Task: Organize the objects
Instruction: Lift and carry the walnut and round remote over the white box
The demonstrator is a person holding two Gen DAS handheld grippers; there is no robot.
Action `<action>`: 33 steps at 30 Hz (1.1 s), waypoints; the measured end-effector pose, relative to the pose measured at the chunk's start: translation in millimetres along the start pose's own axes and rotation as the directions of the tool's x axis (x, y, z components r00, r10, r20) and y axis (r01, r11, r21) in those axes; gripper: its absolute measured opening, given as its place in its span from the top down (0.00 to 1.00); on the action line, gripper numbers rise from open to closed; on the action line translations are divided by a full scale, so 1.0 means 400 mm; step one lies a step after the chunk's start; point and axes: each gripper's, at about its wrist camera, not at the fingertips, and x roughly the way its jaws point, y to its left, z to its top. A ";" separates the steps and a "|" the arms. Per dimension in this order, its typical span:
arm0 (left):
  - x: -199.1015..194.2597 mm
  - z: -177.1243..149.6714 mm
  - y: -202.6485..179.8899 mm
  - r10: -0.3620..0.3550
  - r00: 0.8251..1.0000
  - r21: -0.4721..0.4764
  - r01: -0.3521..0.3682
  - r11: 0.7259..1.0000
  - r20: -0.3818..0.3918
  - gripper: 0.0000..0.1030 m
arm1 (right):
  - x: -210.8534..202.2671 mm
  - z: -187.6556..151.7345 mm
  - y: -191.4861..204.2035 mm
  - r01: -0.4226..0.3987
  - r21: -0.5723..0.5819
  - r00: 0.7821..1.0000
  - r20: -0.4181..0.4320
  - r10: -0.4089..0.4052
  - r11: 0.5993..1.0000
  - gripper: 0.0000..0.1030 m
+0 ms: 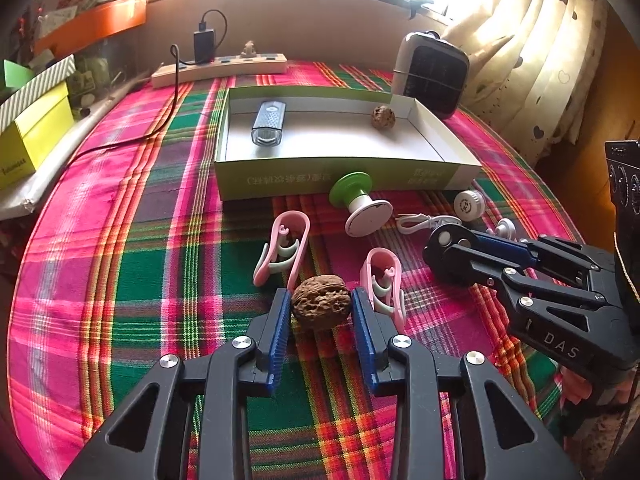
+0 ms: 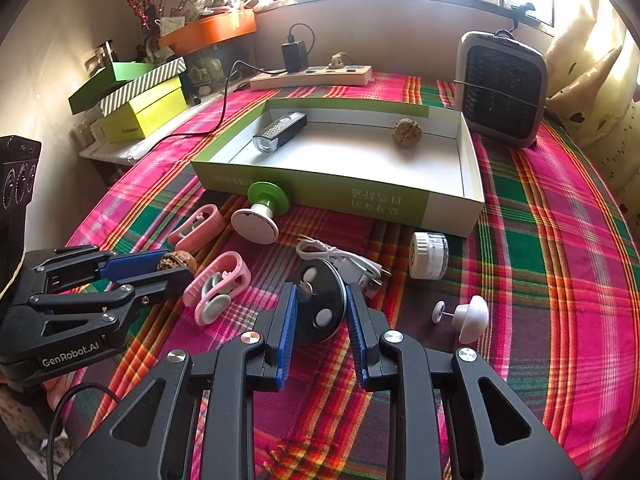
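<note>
Left claw (image 1: 321,304) clamping walnut (image 1: 321,299)

Lying in view: two walnuts (image 1: 321,303) (image 1: 383,116), two pink clips (image 1: 282,247) (image 1: 383,281), one bike light (image 1: 267,123), one box (image 1: 344,178), toward twelve o'clock.

The left gripper (image 1: 321,307) sits low over the table, fingers pressed to both sides of a walnut (image 1: 321,307). The right gripper (image 2: 321,312) clamps a black disc (image 2: 321,312).
</note>
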 end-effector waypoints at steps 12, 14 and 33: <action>-0.019 0.008 -0.013 0.005 1.000 0.014 -0.005 1.000 0.020 0.72 | -0.011 0.002 0.000 -0.005 0.005 1.000 0.007 0.005 1.000 0.75; -0.024 0.012 -0.015 0.006 1.000 0.019 -0.006 1.000 0.027 0.72 | -0.016 0.003 0.001 -0.003 0.003 1.000 0.011 0.003 1.000 0.75; -0.053 0.076 -0.028 0.009 0.996 0.063 -0.015 0.998 0.094 0.72 | -0.056 0.052 -0.010 0.017 0.003 0.998 0.068 -0.018 1.000 0.75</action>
